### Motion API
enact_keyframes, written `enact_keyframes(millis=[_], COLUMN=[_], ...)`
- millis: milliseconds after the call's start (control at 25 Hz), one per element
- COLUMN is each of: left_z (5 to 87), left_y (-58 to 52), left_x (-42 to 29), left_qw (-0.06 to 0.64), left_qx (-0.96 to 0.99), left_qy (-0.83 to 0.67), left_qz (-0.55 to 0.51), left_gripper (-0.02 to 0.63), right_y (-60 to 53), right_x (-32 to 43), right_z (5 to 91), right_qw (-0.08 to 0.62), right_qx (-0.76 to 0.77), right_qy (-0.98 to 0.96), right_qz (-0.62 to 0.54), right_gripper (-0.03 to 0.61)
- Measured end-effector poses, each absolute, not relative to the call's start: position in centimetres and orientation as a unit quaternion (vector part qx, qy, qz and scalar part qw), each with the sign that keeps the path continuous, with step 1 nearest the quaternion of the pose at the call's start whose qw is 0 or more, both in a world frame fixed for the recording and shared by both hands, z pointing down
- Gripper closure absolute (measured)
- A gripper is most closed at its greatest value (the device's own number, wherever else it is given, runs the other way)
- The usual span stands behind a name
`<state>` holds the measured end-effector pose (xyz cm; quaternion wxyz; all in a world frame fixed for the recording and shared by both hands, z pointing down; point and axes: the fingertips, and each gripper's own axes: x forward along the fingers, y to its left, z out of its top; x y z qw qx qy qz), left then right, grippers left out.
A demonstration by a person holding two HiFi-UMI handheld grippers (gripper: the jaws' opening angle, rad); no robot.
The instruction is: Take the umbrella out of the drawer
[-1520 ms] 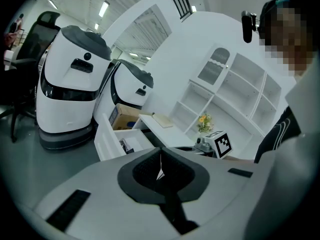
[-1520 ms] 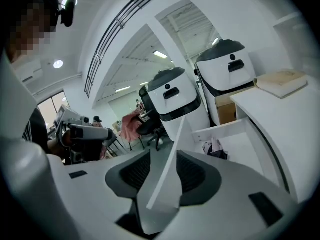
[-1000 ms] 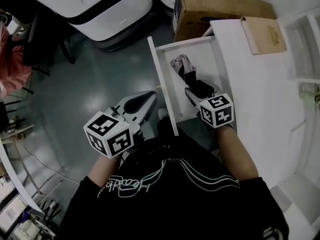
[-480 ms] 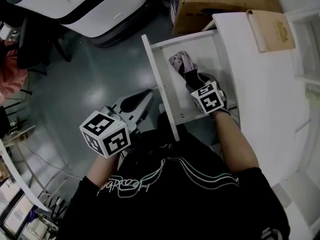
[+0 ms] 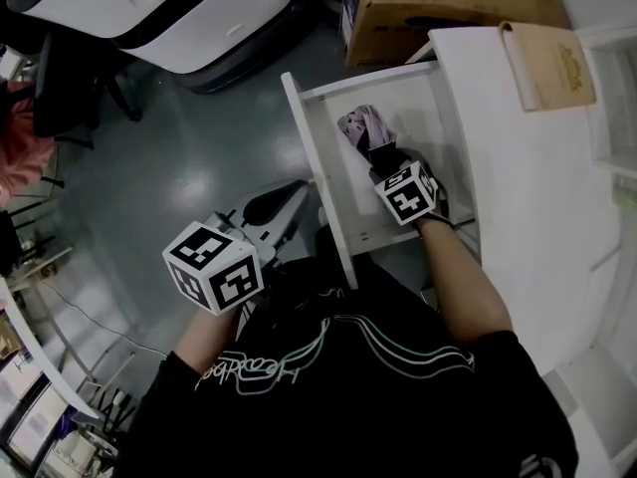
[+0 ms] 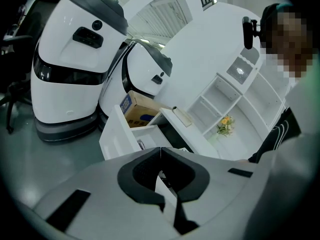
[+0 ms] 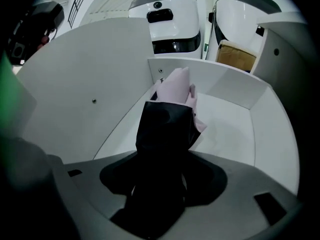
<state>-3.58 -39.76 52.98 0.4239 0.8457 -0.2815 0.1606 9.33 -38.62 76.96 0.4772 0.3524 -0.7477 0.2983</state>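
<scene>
— So, where do we find the umbrella?
— We see it folded inside the open drawer, lying close along the front panel, its pink end toward the far corner and its dark end nearer us.
— And our right gripper?
— We have it inside the drawer, pointing steeply down. Its jaws are spread wide with the dark end between them, not clamped on it.
— What about our left gripper?
— We hold it outside the drawer, beside the front panel, with its jaws together and nothing in them.
</scene>
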Motion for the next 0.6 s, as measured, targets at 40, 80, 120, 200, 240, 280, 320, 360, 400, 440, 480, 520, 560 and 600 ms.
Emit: enact_keyframes(millis=[40, 80, 120, 200, 240, 280, 320, 360, 400, 440, 480, 520, 560, 600], left_z=[53.03, 53.05, 53.07, 53.17, 53.23, 53.26, 53.25, 53.2, 53.16, 53.14, 53.13, 53.11, 53.05, 52.91], left_y=[-39.85, -39.93, -40.01, -40.15, -40.17, -40.16, -40.15, -40.15, -40.15, -40.13, -40.08, -39.99, -39.88, -39.76], left_x=[-3.62, -3.65, -3.65, -3.61, -3.62, -3.68, -3.81, -3.95, -4.07, -4.14, -4.16, -4.15, -4.14, -4.16], left_qw=[0.425, 0.425, 0.426, 0.427, 0.427, 0.428, 0.429, 0.429, 0.429, 0.429, 0.43, 0.43, 0.429, 0.428], left_qx=[0.845, 0.844, 0.844, 0.844, 0.844, 0.843, 0.843, 0.843, 0.843, 0.842, 0.842, 0.842, 0.843, 0.844], left_qy=[-0.283, -0.285, -0.285, -0.285, -0.285, -0.285, -0.285, -0.285, -0.286, -0.286, -0.286, -0.286, -0.284, -0.282], left_qz=[0.161, 0.16, 0.159, 0.157, 0.157, 0.156, 0.156, 0.155, 0.155, 0.154, 0.154, 0.154, 0.156, 0.158], left_gripper=[0.592, 0.592, 0.592, 0.592, 0.592, 0.592, 0.592, 0.592, 0.592, 0.592, 0.592, 0.592, 0.592, 0.592], right_y=[-38.6, -38.57, -38.56, -38.62, -38.63, -38.63, -38.62, -38.63, -38.64, -38.67, -38.7, -38.74, -38.75, -38.74], right_x=[9.33, 9.34, 9.38, 9.49, 9.5, 9.47, 9.4, 9.32, 9.28, 9.27, 9.32, 9.4, 9.5, 9.57], right_z=[77.16, 77.31, 77.41, 77.54, 77.58, 77.57, 77.53, 77.46, 77.41, 77.38, 77.37, 77.37, 77.37, 77.35], right_qw=[0.484, 0.489, 0.493, 0.496, 0.498, 0.5, 0.502, 0.503, 0.502, 0.502, 0.501, 0.5, 0.499, 0.499], right_qx=[0.351, 0.35, 0.35, 0.35, 0.35, 0.35, 0.35, 0.351, 0.352, 0.353, 0.354, 0.356, 0.357, 0.358], right_qy=[-0.745, -0.743, -0.742, -0.739, -0.736, -0.734, -0.732, -0.731, -0.73, -0.73, -0.73, -0.729, -0.729, -0.729], right_qz=[0.295, 0.292, 0.29, 0.293, 0.295, 0.297, 0.299, 0.301, 0.302, 0.303, 0.303, 0.303, 0.303, 0.304], right_gripper=[0.334, 0.334, 0.334, 0.334, 0.334, 0.334, 0.336, 0.336, 0.339, 0.344, 0.348, 0.353, 0.359, 0.364])
